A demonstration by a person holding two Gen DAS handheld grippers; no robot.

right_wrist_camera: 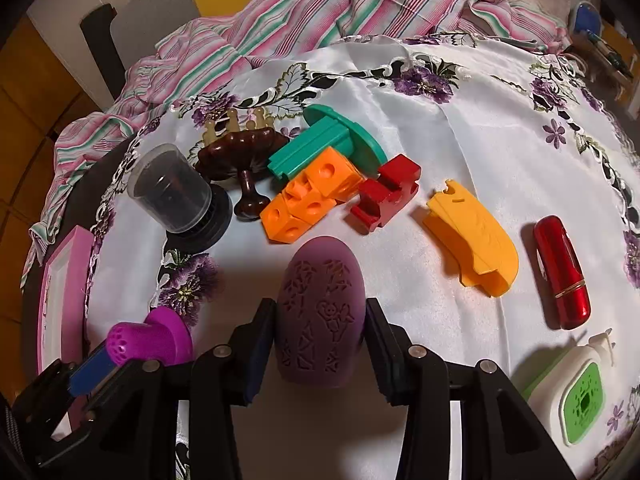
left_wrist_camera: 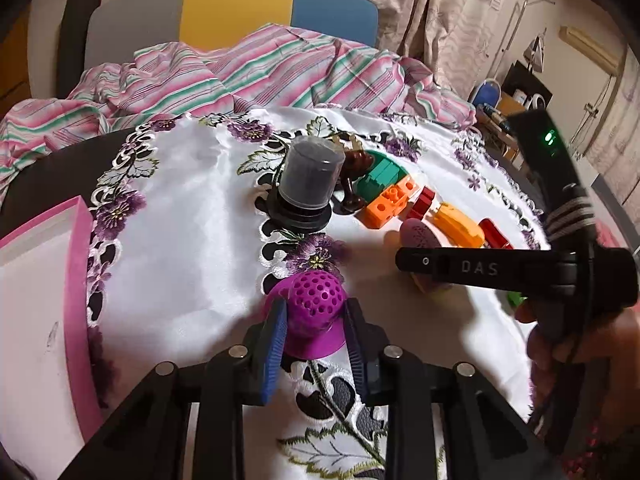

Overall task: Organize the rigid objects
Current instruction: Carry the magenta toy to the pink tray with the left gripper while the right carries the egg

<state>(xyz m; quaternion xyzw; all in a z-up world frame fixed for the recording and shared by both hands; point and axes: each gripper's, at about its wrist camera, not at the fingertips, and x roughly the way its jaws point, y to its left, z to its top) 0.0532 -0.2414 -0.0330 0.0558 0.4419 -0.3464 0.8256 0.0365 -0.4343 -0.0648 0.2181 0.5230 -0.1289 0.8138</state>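
Observation:
My left gripper (left_wrist_camera: 316,322) is shut on a magenta perforated dome piece (left_wrist_camera: 314,308) just above the white embroidered cloth; it also shows in the right wrist view (right_wrist_camera: 148,340). My right gripper (right_wrist_camera: 320,334) is shut on a purple embossed oval piece (right_wrist_camera: 322,312), also seen in the left wrist view (left_wrist_camera: 420,236). Beyond lie a clear cap on a black base (right_wrist_camera: 176,196), a brown stand (right_wrist_camera: 236,160), a teal piece (right_wrist_camera: 332,140), orange blocks (right_wrist_camera: 308,200), a red block (right_wrist_camera: 386,196), a yellow-orange shell (right_wrist_camera: 472,240) and a red tube (right_wrist_camera: 562,272).
A pink-rimmed white tray (left_wrist_camera: 76,280) sits at the left edge of the table. A white and green device (right_wrist_camera: 572,388) lies at the right front. A striped cloth (left_wrist_camera: 240,68) is heaped along the far side, with a chair (left_wrist_camera: 236,12) behind it.

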